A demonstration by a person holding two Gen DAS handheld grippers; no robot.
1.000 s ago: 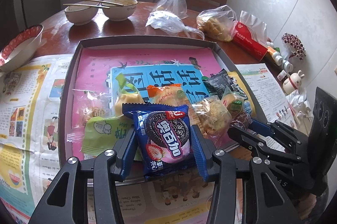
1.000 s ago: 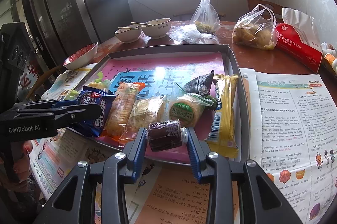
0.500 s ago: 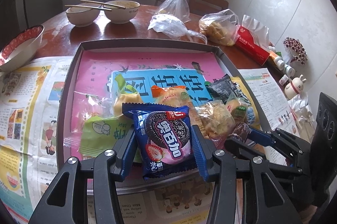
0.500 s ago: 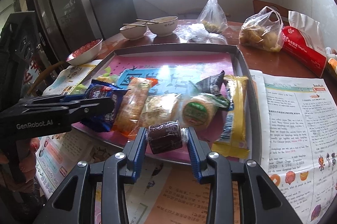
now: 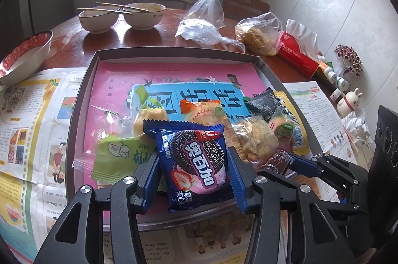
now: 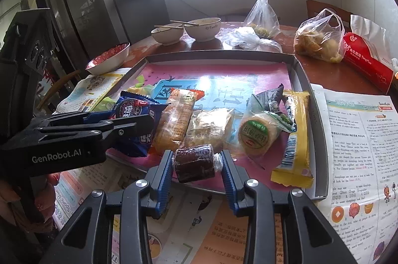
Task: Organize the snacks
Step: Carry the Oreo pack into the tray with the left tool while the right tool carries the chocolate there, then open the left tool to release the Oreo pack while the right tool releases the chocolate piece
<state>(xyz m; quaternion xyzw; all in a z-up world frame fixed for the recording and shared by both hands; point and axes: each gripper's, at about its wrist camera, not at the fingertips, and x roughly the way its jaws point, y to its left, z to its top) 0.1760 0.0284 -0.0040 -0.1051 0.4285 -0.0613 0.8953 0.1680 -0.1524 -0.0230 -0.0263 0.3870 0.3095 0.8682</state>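
A: Oreo pack (image 5: 196, 162) status?
B: Clamped in left hand-held gripper (image 5: 194, 179), over near edge of tray (image 5: 82, 100).
A: Right?
B: Right hand-held gripper (image 6: 196, 164) pinching brown wrapped cake (image 6: 195, 162), same tray edge. Other snacks just behind, on table (image 5: 139, 40).

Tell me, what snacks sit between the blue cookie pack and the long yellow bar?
In the right wrist view, between the blue cookie pack and the yellow bar lie an orange-wrapped cake, a clear-wrapped pastry and a green-labelled round cake.
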